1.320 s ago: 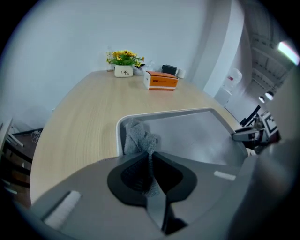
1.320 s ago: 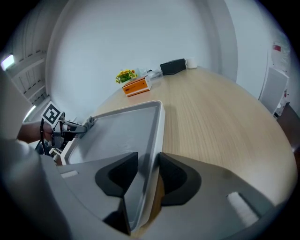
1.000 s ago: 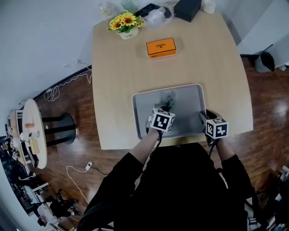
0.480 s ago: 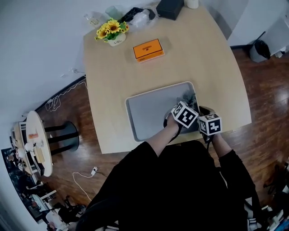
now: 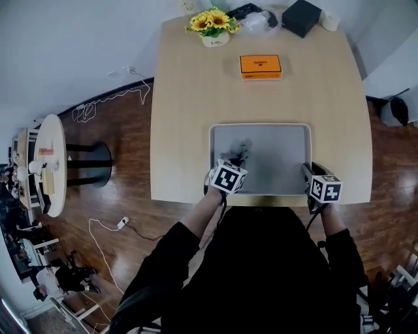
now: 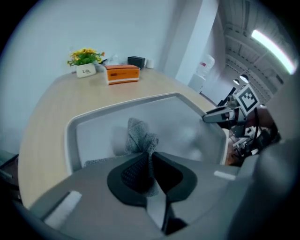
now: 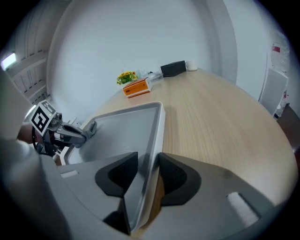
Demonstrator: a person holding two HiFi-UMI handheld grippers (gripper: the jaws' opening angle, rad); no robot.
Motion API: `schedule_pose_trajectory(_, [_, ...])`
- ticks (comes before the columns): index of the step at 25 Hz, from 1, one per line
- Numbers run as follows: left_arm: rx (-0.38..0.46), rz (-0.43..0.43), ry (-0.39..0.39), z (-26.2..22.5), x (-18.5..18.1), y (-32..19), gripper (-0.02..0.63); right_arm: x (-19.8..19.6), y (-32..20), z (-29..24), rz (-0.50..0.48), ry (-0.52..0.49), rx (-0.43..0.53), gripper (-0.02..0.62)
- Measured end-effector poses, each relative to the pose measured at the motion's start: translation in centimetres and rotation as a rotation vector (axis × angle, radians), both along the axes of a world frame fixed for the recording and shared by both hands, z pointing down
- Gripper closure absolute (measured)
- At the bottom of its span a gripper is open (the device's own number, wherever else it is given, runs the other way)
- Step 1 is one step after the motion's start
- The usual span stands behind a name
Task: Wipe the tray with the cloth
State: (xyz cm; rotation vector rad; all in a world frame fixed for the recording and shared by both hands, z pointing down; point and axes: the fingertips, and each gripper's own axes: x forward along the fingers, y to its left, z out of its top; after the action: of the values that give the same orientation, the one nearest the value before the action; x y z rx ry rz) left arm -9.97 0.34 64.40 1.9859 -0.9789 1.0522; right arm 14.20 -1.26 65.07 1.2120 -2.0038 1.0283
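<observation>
Left gripper [image 6: 151,157] has its jaws closed on the grey cloth [image 6: 138,135], pinching a bunched fold; the rest of the cloth sticks out just ahead of the fingertips and drapes onto the floor of the tray [image 6: 71,136]. It looks pressed to the tray floor under the jaws, but the gripper body hides that spot. The left gripper sits over the tray's near-left part, with the near rim just behind it. Right gripper [image 7: 149,164] is clamped on the tray's right rim near the near corner, one jaw inside the tray and one outside over the table [image 7: 220,126]. The two grippers are well apart, with bare tray floor between them. Well ahead of both grippers, past the tray's far rim, are an orange box [image 5: 260,66], a flower pot [image 5: 213,25] and a black box [image 5: 300,17].
</observation>
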Motion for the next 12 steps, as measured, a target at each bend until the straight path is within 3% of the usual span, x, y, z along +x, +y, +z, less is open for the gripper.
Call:
schedule_pose_trajectory(3, [0.009,-0.071,-0.054,0.2,-5.4,1.1,0.601,-0.2,0.0,0.0,0.007,0.014,0.001,0.450])
schedule_pose_trajectory(6, [-0.008,-0.140,-0.061,0.1,-8.5,2.1,0.601,-0.4,0.0,0.0,0.003,0.019,-0.002,0.450])
schedule_pose_trajectory(9, [-0.022,-0.151,-0.081,0.1,-8.6,2.0,0.601,-0.5,0.0,-0.1,0.004,0.017,0.000,0.449])
schedule_pose_trajectory(12, [-0.029,-0.128,-0.079,0.0,-6.0,1.3,0.601,-0.7,-0.1,-0.2,0.008,0.013,0.005,0.451])
